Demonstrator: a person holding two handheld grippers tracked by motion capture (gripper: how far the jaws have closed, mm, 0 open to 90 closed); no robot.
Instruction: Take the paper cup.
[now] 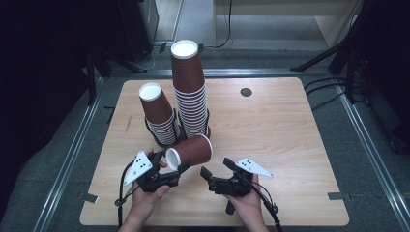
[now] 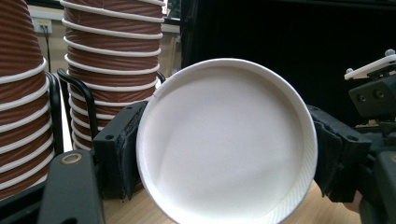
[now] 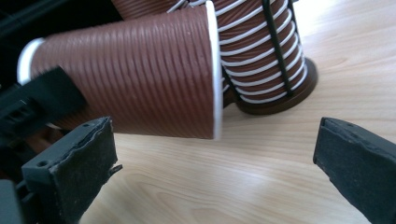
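A pale wooden table (image 1: 270, 145) stands on a grey floor, with dark equipment and cables around its far side; a small dark disc (image 1: 246, 92) is set into the top near the far edge.

The landmark is the tall stack of cups (image 1: 190, 92), brown ribbed paper cups nested upside down in a black wire holder, standing on the far left part of the table. Just to its left, touching or nearly so, a shorter stack (image 1: 161, 116) of the same cups leans leftward in its own holder.

In front of the tall stack, towards the person, a single cup (image 1: 191, 151) lies on its side above the tabletop. Its white base (image 2: 226, 140) faces the left gripper's camera, and its wider end points right.

The left gripper (image 1: 167, 169), held in the person's left hand just in front of the tall stack, pinches this cup across its narrow end, one black jaw on each side.

The right gripper (image 1: 215, 169) sits to the right of the cup, in the right hand, its jaws spread wide with bare tabletop between them. It points towards the cup's wide end without touching it.
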